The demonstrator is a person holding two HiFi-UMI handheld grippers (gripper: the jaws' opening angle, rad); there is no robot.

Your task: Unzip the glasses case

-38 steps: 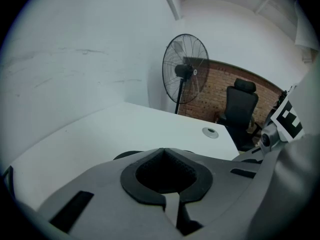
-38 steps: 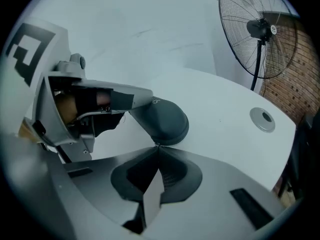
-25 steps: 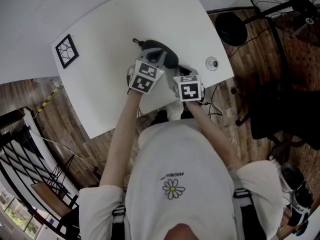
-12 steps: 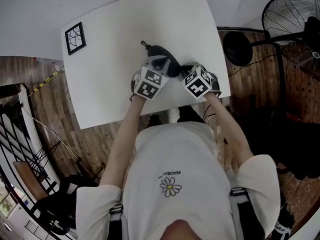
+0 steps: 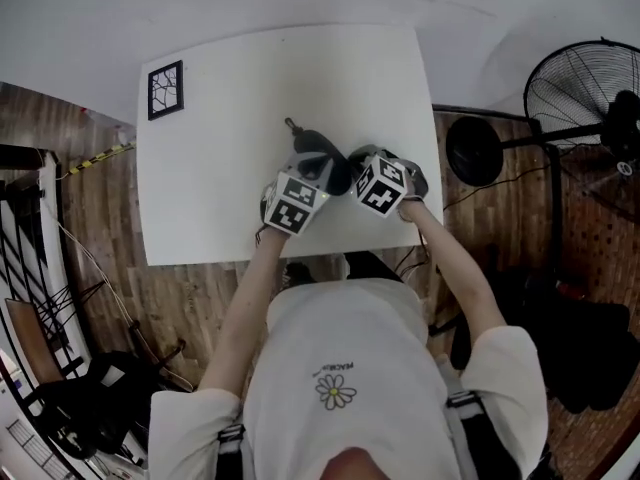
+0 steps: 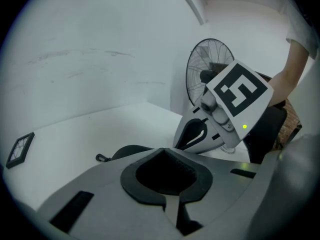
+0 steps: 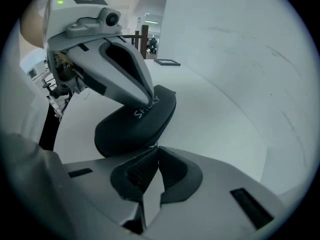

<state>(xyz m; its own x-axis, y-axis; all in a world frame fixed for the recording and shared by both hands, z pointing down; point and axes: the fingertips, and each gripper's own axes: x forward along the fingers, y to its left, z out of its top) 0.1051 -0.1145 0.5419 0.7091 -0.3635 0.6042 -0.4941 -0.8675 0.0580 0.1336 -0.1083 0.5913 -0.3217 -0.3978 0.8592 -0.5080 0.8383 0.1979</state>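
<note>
The white table (image 5: 215, 193) carries a black-patterned marker card (image 5: 165, 90) at its far left corner, and the dark glasses case (image 7: 131, 126) lies near the table's front edge, between the two grippers. The left gripper (image 6: 164, 150) has its jaws closed together, tips resting on top of the case. The right gripper (image 7: 157, 147) also has its jaws pressed together, right at the case's near edge; the case's small loop (image 5: 290, 125) sticks out at its far end.

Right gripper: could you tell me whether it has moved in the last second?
Yes: the right gripper has moved in from the near edge of the table toward the glasses case, rolling as it went.
</note>
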